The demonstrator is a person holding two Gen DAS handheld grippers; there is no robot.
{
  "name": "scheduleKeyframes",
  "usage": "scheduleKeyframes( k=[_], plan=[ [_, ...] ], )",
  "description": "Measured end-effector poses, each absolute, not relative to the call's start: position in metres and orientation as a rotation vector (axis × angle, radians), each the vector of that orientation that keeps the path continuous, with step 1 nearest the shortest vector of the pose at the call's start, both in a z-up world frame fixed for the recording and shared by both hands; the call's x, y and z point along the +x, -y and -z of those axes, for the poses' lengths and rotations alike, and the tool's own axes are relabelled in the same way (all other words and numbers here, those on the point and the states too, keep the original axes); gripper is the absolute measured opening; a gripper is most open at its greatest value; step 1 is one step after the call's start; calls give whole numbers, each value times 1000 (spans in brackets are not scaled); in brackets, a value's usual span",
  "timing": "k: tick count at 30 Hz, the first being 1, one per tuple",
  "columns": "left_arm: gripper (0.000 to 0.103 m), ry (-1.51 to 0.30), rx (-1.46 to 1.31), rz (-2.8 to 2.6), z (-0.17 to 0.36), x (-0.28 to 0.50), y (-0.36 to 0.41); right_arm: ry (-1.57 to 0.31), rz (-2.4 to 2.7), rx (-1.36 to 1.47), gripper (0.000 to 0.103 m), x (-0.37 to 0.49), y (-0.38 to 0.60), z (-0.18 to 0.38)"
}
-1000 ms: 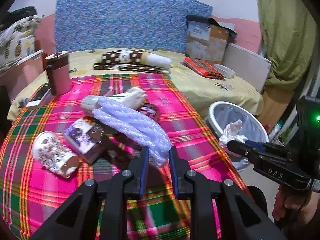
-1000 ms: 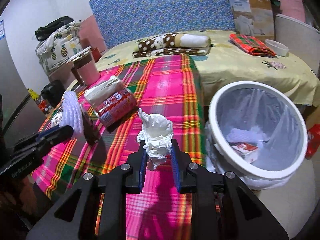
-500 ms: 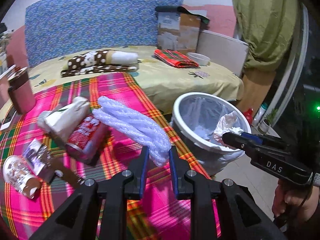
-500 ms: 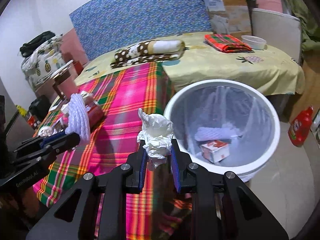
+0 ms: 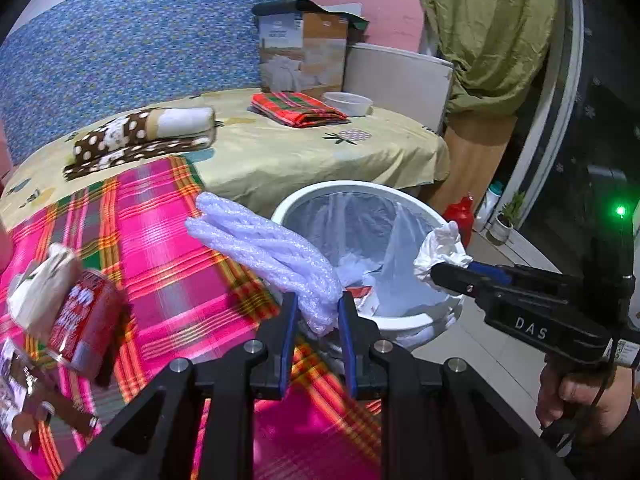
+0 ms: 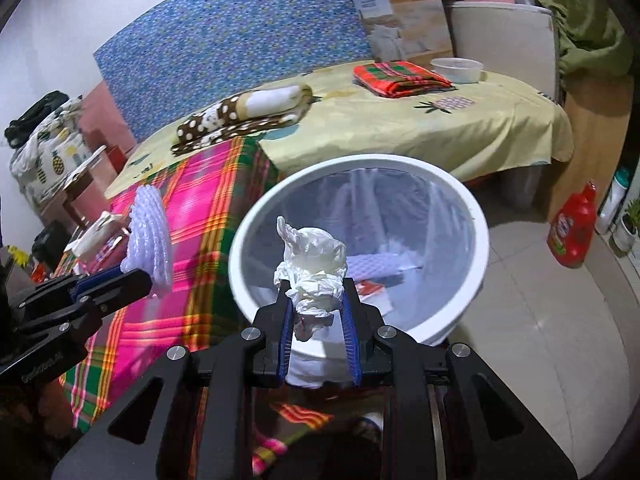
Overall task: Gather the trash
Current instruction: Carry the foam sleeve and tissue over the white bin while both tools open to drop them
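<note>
both pinch: left gripper (image 5: 314,312) foam wrap (image 5: 268,252), "das"-marked right gripper (image 6: 318,316) tissue (image 6: 314,272).

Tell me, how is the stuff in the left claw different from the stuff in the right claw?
The foam in the left claw is pale purple, long and ribbed; the tissue in the right claw is white and crumpled into a ball. The foam sticks out far past its claw; the tissue barely does. Both are pinched tight near the bin.
</note>
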State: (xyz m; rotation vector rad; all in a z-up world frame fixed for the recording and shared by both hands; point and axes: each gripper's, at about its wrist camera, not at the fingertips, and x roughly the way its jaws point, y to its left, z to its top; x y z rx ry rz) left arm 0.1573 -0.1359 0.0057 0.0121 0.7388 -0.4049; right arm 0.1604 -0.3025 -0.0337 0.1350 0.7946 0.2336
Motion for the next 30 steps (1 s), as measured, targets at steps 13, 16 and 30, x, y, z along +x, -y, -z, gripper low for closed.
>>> scheduleKeyframes(
  k=[13, 16, 30],
  plan=[
    [21, -780, 39, 508, 11, 185, 174, -835, -195, 143, 24, 175, 319, 44],
    [22, -789, 42, 523, 16, 188, 178, -843, -192, 142, 25, 178, 321, 46],
    [48, -812, -4, 531, 24, 206, 176, -870, -179, 137, 38, 189, 322, 51]
  ],
)
